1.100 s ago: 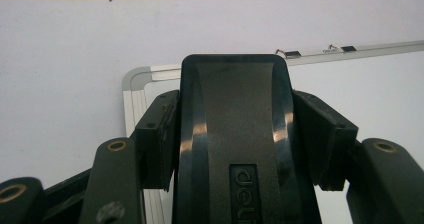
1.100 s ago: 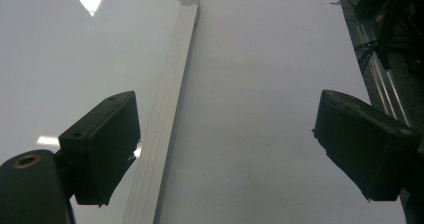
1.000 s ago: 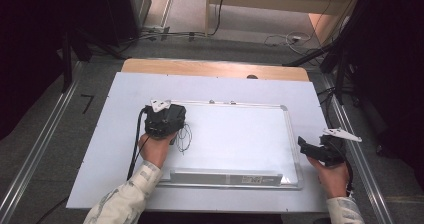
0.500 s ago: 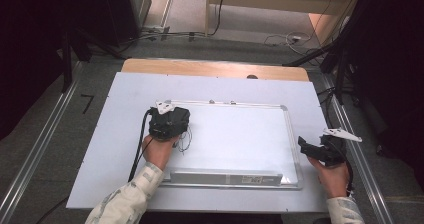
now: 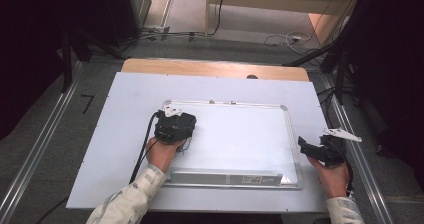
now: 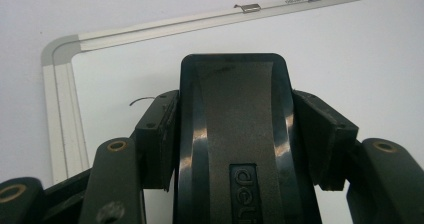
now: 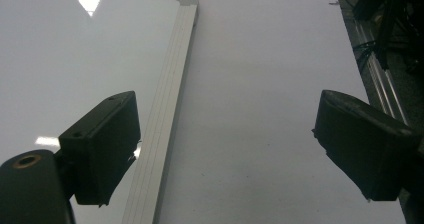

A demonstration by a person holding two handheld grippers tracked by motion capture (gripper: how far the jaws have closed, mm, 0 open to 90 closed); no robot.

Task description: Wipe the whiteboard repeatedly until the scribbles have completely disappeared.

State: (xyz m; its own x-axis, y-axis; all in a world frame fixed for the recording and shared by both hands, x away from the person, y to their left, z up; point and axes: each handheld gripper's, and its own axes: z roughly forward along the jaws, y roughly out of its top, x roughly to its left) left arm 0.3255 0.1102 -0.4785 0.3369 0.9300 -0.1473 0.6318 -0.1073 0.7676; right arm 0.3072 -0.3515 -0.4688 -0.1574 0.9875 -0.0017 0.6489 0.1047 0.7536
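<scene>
Nearest to you, your two sleeves in light patterned cloth come in over the near edge of the pale grey table top (image 5: 90, 134). On it lies the white rectangular whiteboard with a silver metal frame (image 5: 240, 134), and I use this board as the landmark.

Your left gripper (image 5: 174, 126) is over the left part of the board, a little inside its left frame edge. In the left gripper view its two black jaws are closed against the two sides of a black plastic board eraser with embossed letters (image 6: 235, 134), so this gripper is clamping the eraser. The eraser is between the jaws, over the white surface of the board, near the board's far left corner. A thin dark curved pen mark (image 6: 142, 100) is on the board just beside the left jaw.

Your right gripper (image 5: 320, 151) is off the board, just beside its right frame edge, above the bare table top. In the right gripper view its jaws stand wide apart and nothing is between them; the board's right frame strip runs past one jaw.

Farther away, beyond the far edge of the board, a light wooden strip (image 5: 215, 68) borders the table, and behind it cables lie on the grey floor (image 5: 200, 39).
</scene>
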